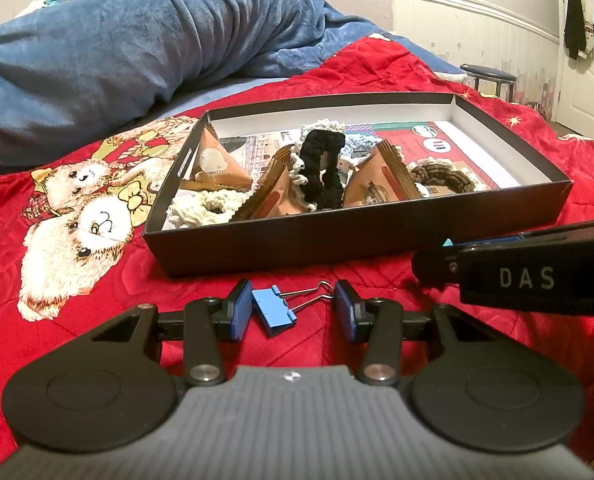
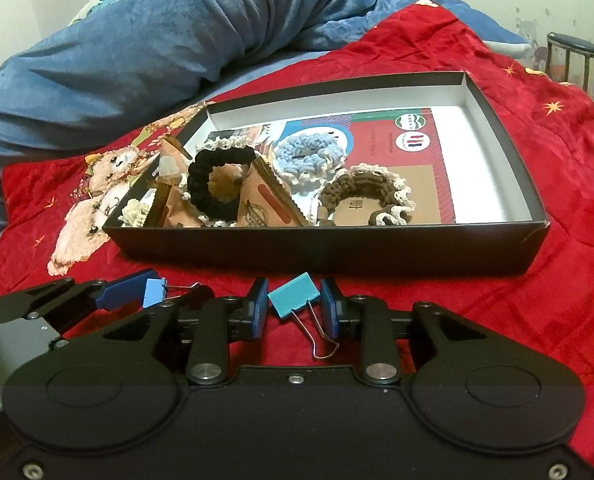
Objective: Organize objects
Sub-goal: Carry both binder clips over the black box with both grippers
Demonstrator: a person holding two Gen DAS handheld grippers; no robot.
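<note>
In the left wrist view, a blue binder clip is bracketed by the left claw; whether it is gripped cannot be told. Scrunchies and sachets are already gathered in the black box.

In the right wrist view, a teal binder clip is pinched by the right claw on the bed near the box; both clips are judged still unboxed.

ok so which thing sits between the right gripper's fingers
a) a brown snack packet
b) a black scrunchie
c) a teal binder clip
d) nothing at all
c: in the right wrist view the right gripper has its blue pads against the sides of the teal binder clip, on the red blanket in front of the box.
</note>
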